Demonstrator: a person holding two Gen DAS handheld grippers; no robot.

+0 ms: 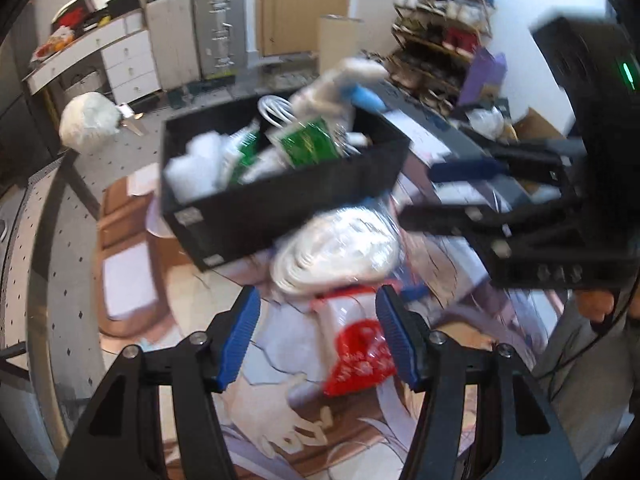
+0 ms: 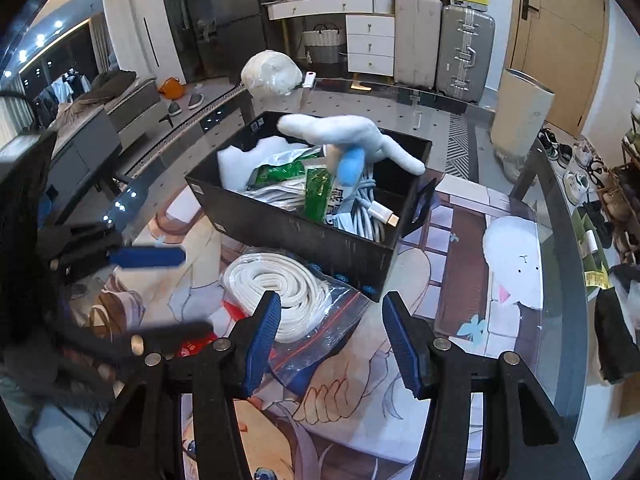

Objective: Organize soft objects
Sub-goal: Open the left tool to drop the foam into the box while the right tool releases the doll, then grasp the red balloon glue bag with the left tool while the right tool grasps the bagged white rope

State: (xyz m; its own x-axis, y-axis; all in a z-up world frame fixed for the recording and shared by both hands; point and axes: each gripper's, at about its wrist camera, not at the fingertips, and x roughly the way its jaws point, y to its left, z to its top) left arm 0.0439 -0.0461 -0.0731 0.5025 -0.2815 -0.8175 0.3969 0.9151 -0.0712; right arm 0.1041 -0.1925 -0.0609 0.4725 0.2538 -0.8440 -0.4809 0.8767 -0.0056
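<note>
A black box (image 2: 304,236) (image 1: 280,208) stands on the printed mat, filled with green packets (image 2: 316,190), white cables and a white and blue plush toy (image 2: 352,144) (image 1: 344,80) on top. In front of it lies a clear zip bag with coiled white rope (image 2: 280,292) (image 1: 340,252). A red and white packet (image 1: 356,344) lies next to it. My left gripper (image 1: 318,336) is open, its jaws either side of the red packet, empty. My right gripper (image 2: 330,340) is open and empty just above the zip bag's near corner. Each gripper shows in the other's view (image 1: 480,188) (image 2: 132,272).
A white bundle (image 2: 270,74) (image 1: 90,122) sits on the glass table's far side. A glass table edge (image 2: 560,240) curves at the right. Suitcases (image 2: 464,52), drawers and a shoe rack (image 1: 440,28) stand beyond.
</note>
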